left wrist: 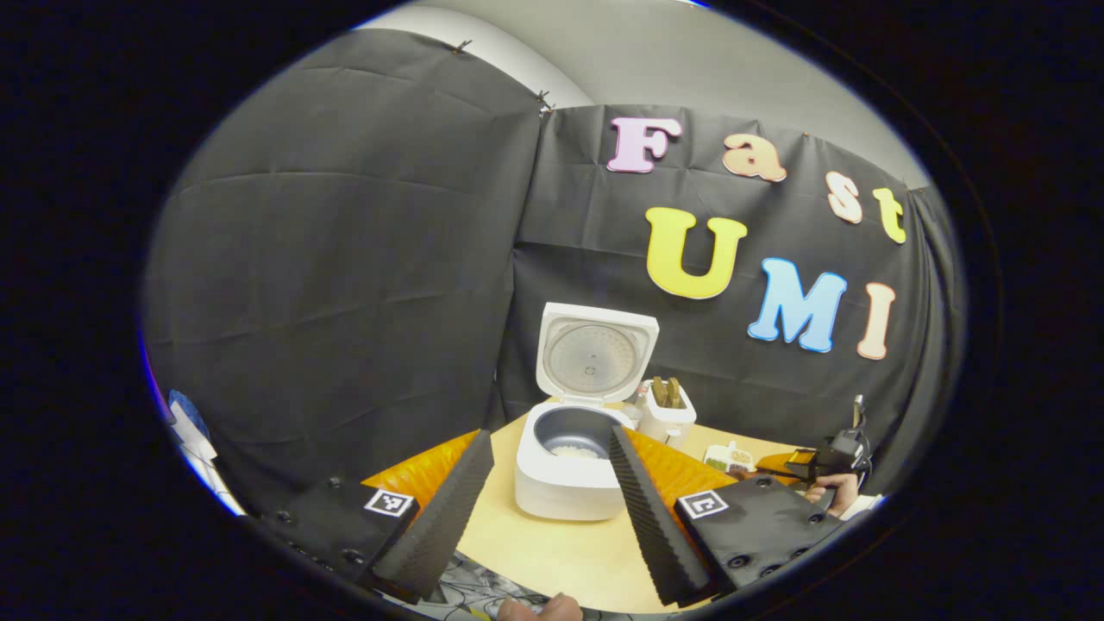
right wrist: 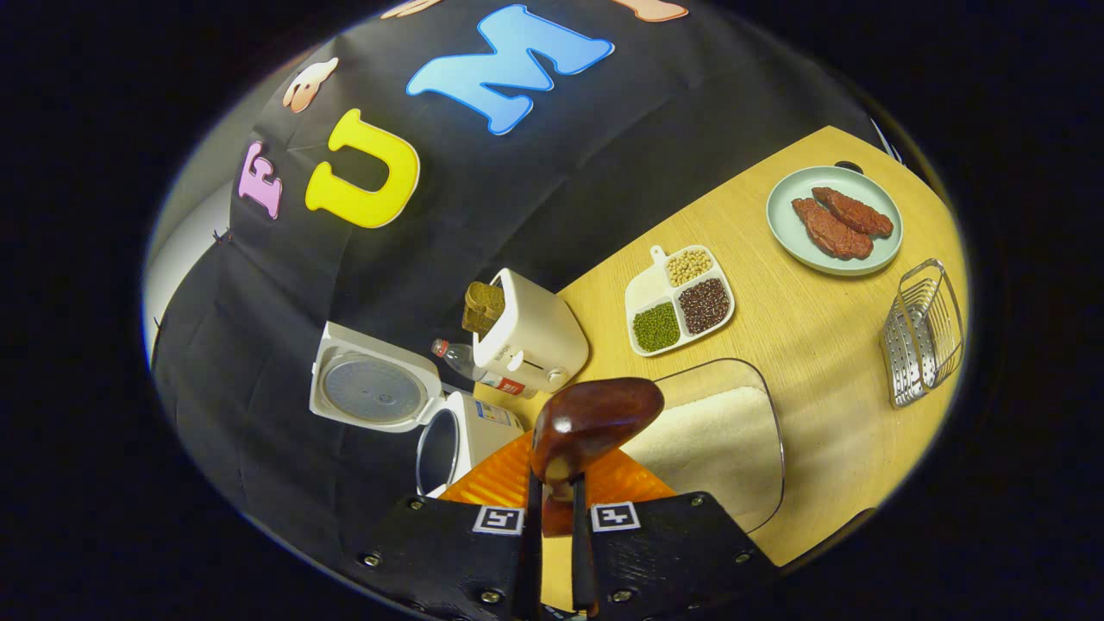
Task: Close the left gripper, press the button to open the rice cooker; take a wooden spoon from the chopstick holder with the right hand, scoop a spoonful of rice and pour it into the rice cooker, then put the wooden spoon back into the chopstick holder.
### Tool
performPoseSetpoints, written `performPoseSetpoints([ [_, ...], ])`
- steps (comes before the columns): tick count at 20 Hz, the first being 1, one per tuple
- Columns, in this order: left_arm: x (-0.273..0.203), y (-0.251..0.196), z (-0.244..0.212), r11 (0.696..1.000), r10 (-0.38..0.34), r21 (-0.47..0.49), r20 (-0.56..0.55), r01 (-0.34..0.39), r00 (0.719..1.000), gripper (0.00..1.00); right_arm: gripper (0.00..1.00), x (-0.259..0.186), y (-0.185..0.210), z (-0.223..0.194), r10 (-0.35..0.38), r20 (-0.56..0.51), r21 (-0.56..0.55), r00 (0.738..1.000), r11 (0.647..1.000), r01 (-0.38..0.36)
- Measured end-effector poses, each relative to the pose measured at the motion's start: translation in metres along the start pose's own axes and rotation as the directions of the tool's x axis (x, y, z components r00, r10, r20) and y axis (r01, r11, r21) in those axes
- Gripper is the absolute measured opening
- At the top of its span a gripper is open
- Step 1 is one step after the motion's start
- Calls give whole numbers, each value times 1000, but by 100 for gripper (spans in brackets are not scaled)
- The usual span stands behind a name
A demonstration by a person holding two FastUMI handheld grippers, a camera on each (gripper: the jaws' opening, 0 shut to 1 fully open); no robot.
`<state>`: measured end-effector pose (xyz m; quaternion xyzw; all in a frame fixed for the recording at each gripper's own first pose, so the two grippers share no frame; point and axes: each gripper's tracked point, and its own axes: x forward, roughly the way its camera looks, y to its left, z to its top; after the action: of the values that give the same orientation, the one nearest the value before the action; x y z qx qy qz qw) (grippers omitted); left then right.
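The white rice cooker [left wrist: 565, 479] stands open on the wooden table, lid [left wrist: 595, 352] raised, with a little white rice on the bottom of its pot [left wrist: 576, 450]. My left gripper [left wrist: 548, 435] hovers open in front of it, holding nothing. My right gripper [right wrist: 555, 487] is shut on the handle of a dark wooden spoon [right wrist: 595, 418], whose glossy rounded back faces the camera, so I cannot tell what it carries. The spoon hangs between the cooker [right wrist: 466, 435] and a clear container of rice [right wrist: 716, 440]. The wire chopstick holder [right wrist: 923, 332] stands far right.
A white toaster [right wrist: 535, 336] with bread and a plastic bottle [right wrist: 470, 366] stand behind the cooker. A divided dish of beans [right wrist: 681, 300] and a plate [right wrist: 780, 228] of meat lie further along the table. A hand [left wrist: 832, 493] holds the right gripper [left wrist: 828, 457].
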<state>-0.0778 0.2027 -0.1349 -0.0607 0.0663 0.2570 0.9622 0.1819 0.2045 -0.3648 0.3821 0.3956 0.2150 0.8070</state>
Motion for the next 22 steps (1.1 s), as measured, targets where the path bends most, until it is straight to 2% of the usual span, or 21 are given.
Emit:
performPoseSetpoints([
  [2, 0, 2, 4, 1000, -10, -1, 8, 10, 1000, 91, 14, -8, 25, 4, 44, 19, 20, 999, 999, -44],
  [6, -4, 11, 10, 999, -33, -12, 29, 33, 999, 91, 14, -21, 74, 7, 106, 63, -23, 992, 994, -105],
  [9, -4, 25, 9, 998, -54, -27, 34, 55, 998, 91, 14, -30, 118, 0, 173, 81, -12, 982, 985, -173],
  [10, -5, 31, 10, 997, -63, -35, 34, 64, 997, 96, 14, -30, 131, -2, 191, 88, -8, 978, 981, -192],
  [11, -5, 36, 8, 997, -71, -42, 35, 72, 997, 91, 14, -30, 142, -6, 202, 93, -13, 975, 979, -202],
  [16, -10, 76, 11, 998, -65, -20, 57, 66, 996, 90, 14, 10, 190, -33, 207, 95, -104, 974, 975, -197],
  [22, -10, 119, 9, 997, -15, -77, 56, 20, 998, 90, 14, 86, 225, -68, 167, 77, -200, 983, 968, -148],
])
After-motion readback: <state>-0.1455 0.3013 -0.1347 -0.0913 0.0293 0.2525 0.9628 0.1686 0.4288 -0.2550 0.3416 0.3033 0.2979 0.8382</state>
